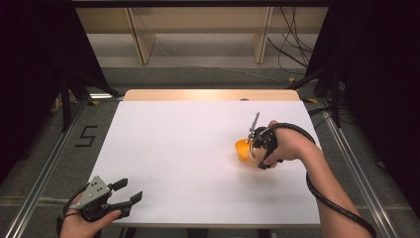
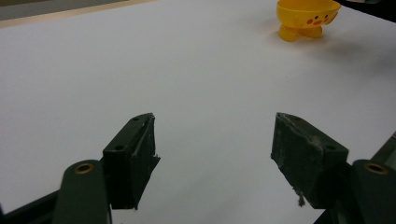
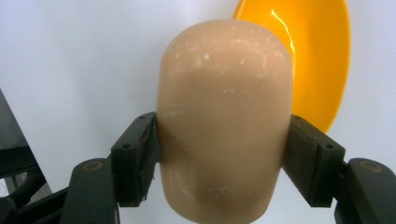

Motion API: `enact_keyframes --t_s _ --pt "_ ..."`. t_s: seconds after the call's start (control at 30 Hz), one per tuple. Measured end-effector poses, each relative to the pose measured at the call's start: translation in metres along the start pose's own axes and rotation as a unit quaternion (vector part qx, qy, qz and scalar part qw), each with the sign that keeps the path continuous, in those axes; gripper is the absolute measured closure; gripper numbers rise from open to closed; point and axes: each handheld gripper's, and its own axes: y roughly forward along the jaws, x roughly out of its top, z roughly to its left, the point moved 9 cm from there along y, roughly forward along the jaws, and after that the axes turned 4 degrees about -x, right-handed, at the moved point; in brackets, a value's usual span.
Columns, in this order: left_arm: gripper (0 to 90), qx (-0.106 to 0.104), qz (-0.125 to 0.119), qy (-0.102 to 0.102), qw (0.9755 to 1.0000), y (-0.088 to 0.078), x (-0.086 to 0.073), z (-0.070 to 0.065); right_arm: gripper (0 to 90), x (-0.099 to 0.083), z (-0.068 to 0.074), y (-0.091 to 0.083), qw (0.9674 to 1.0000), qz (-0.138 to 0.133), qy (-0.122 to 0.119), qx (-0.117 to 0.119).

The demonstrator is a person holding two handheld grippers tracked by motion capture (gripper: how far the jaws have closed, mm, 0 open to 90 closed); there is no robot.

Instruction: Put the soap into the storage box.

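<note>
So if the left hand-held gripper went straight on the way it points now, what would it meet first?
Probably nothing soon. The left hand-held gripper stands open over the bare white table, and the way ahead looks free. The yellow bowl sits far off and to the right of that line, though depth is hard to judge.

A white-topped table [image 1: 188, 163] stands on grey floor [image 1: 106, 114] before wooden shelving [image 1: 198, 29].

My left claw [image 1: 130, 191] rests low at the near left corner of the desk, jaws spread wide with nothing between them, hand [image 1: 84, 223] gripping from behind. My right claw [image 1: 255, 148] is out at the right, forearm angled in from the near edge, both pads [image 3: 140, 154] pressed against a smooth, rounded beige object [image 3: 224, 121].
</note>
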Motion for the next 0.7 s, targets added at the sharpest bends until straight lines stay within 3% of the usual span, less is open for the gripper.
enact_keyframes --t_s 0.37,0.43,0.47,0.7 --pt "30.2 0.000 0.000 0.000 1.0000 -0.0001 0.0001 -0.0001 33.9 0.0024 -0.0032 -0.0020 0.9998 0.001 0.014 -0.017" --pt "30.2 0.000 0.000 0.000 1.0000 -0.0001 0.0001 -0.0001 33.9 0.0026 -0.0051 -0.0016 0.9998 -0.001 0.007 -0.019" --pt "30.2 0.000 0.000 0.000 1.0000 -0.0001 0.0001 0.0000 33.9 0.0032 -0.0084 0.0002 0.9997 -0.008 -0.012 -0.018" --pt "30.2 0.000 0.000 0.001 1.0000 -0.0002 0.0002 -0.0001 33.9 0.0045 -0.0093 -0.0015 0.9997 -0.003 0.004 -0.022"
